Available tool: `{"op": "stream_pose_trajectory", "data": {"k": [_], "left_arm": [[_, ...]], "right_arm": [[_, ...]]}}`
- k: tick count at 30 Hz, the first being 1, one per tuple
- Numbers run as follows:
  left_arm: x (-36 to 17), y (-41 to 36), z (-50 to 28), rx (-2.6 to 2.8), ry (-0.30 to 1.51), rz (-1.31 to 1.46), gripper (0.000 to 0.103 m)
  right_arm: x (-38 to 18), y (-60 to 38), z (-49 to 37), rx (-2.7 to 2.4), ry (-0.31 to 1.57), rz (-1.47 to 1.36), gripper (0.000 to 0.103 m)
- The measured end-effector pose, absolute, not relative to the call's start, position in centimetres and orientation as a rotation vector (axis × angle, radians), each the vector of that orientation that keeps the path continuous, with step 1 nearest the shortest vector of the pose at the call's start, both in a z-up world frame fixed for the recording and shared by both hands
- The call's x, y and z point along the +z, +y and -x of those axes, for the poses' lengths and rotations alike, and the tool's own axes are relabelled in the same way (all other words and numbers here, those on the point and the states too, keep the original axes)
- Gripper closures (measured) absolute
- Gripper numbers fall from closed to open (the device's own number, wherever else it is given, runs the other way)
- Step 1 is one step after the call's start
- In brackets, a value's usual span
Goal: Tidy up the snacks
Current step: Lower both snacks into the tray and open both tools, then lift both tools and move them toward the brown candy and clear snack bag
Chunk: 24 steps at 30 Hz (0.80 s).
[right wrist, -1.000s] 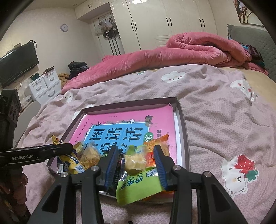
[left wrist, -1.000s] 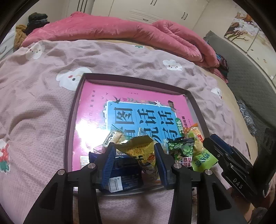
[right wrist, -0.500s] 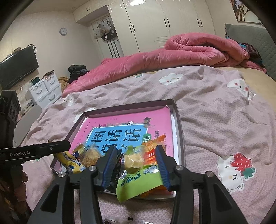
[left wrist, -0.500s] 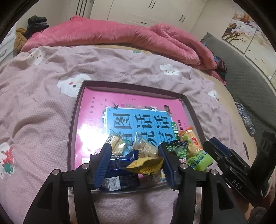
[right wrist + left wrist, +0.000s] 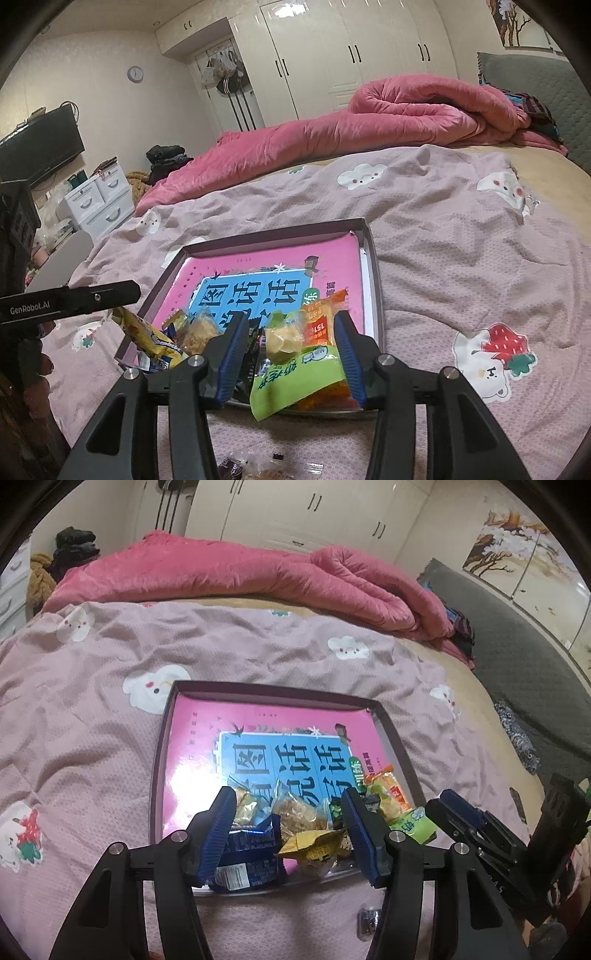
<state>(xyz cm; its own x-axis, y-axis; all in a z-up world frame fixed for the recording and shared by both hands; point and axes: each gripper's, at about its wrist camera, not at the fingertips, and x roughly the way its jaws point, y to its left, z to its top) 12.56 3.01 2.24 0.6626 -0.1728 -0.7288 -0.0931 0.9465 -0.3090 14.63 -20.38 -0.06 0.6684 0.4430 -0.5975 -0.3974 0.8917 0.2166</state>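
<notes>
A dark shallow tray [image 5: 266, 688] lined with a pink book lies on the bed. Snack packets crowd its near edge. My left gripper [image 5: 289, 797] hovers above them and its jaws are opening. Below it, untouched by the pads, lie a yellow packet [image 5: 314, 843], a blue packet [image 5: 251, 864] and a clear packet of biscuits [image 5: 295, 812]. My right gripper [image 5: 291, 319] stands open at the tray's [image 5: 376, 280] near right corner. A green packet [image 5: 295, 376], a small yellow sweet [image 5: 282, 341] and an orange packet [image 5: 321, 317] lie between its fingers.
The tray rests on a mauve blanket [image 5: 92, 738] with cartoon prints. A rolled pink quilt [image 5: 258, 576] lies behind it. One small wrapped sweet [image 5: 367, 921] sits on the blanket in front of the tray, with more wrappers [image 5: 258, 465] nearby. White drawers [image 5: 99, 199] stand to the left.
The left jaws have widened and risen a little. The yellow packet, upright between them a second ago, now lies flat on the tray. The right jaws stand slightly wider.
</notes>
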Motion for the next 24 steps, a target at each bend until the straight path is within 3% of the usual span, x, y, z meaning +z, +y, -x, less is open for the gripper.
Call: {"op": "stream_pose_trajectory", "data": {"k": [24], "left_arm": [[4.7,1.9,-10.3,-0.082,0.821,0.305,0.037]], "right_arm": [[1.1,-21.1,-11.9,0.485,0.685,-0.056,0.05]]}}
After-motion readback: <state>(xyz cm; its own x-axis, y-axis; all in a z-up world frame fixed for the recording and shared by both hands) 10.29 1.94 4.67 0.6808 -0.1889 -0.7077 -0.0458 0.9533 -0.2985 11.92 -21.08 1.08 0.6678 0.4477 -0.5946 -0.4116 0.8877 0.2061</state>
